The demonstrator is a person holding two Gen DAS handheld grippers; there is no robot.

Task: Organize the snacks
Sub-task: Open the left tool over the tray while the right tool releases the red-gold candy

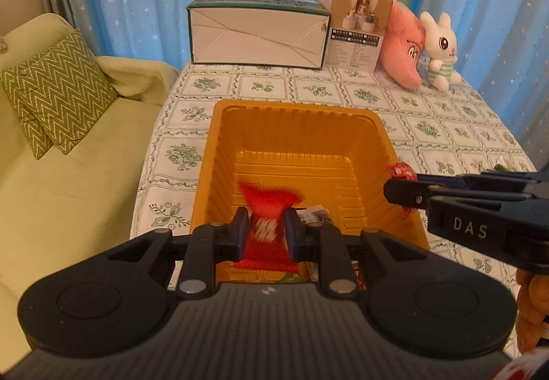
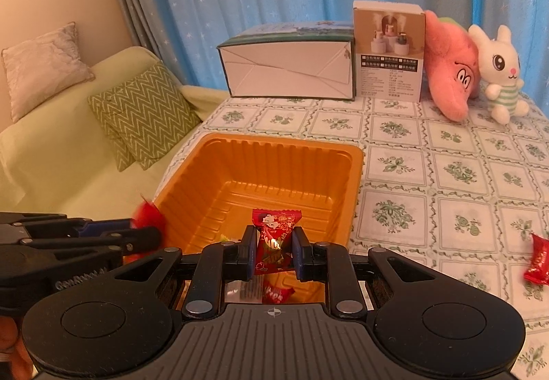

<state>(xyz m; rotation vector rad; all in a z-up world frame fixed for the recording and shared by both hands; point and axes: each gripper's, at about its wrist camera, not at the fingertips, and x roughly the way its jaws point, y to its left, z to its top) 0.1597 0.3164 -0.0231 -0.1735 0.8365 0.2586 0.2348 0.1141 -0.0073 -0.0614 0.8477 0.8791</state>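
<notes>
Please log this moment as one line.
left gripper: shut on red snack | right gripper: shut on red candy | both over orange tray

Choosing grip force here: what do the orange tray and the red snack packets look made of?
Orange tray: apparently thin moulded plastic, glossy, with ribbed walls. Red snack packet in the right gripper: shiny printed film, crimped ends, probably plastic or foil. The left gripper's packet is blurred but looks alike.

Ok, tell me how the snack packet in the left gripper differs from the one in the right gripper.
The left gripper holds a packet that shows blurred, its print unreadable; the right gripper holds a packet that shows sharp, with clear cartoon print. The left packet's top flares wide above the fingers; the right packet's sealed top is narrower and squarer. Both are red wrapped snacks, pinched mid-body over the orange tray.
</notes>
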